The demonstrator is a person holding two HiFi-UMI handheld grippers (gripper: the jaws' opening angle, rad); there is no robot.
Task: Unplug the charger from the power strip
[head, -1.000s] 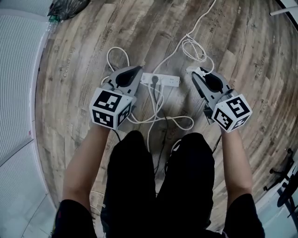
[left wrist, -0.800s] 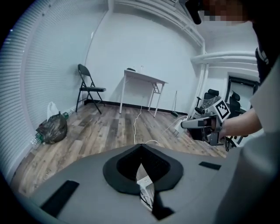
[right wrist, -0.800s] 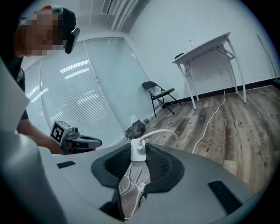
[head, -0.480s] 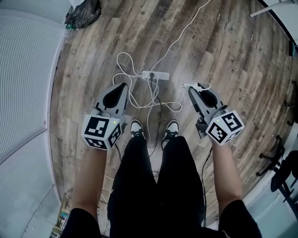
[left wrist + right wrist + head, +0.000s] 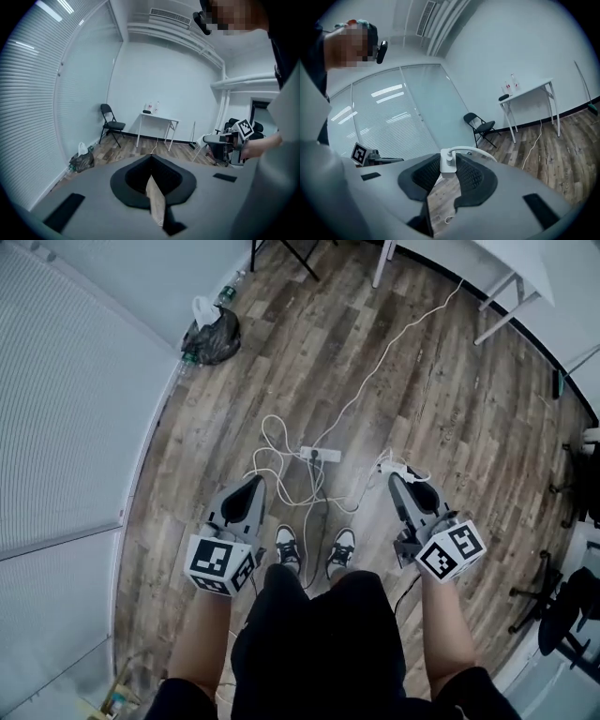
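Note:
The white power strip (image 5: pixel 321 455) lies on the wood floor far below, a dark plug still in it and white cables (image 5: pixel 272 442) looped around it. My right gripper (image 5: pixel 394 476) is shut on the small white charger (image 5: pixel 447 163), pinched at the jaw tips, and its white cable (image 5: pixel 476 151) arches off to the right. The charger is clear of the strip. My left gripper (image 5: pixel 255 480) is shut with nothing in it; in the left gripper view its jaws (image 5: pixel 151 158) meet at the tips. Both grippers hang at about waist height, either side of the person's legs.
The person's two shoes (image 5: pixel 288 545) stand just short of the strip. A dark bag (image 5: pixel 211 334) sits by the blinds wall at the left. A white table (image 5: pixel 159 117) and a folding chair (image 5: pixel 110 123) stand at the far wall. Office chairs (image 5: pixel 572 615) are at the right.
Both grippers have risen high above the floor as the person stood up; the strip and cables now look small and far. The charger has stayed in the right gripper.

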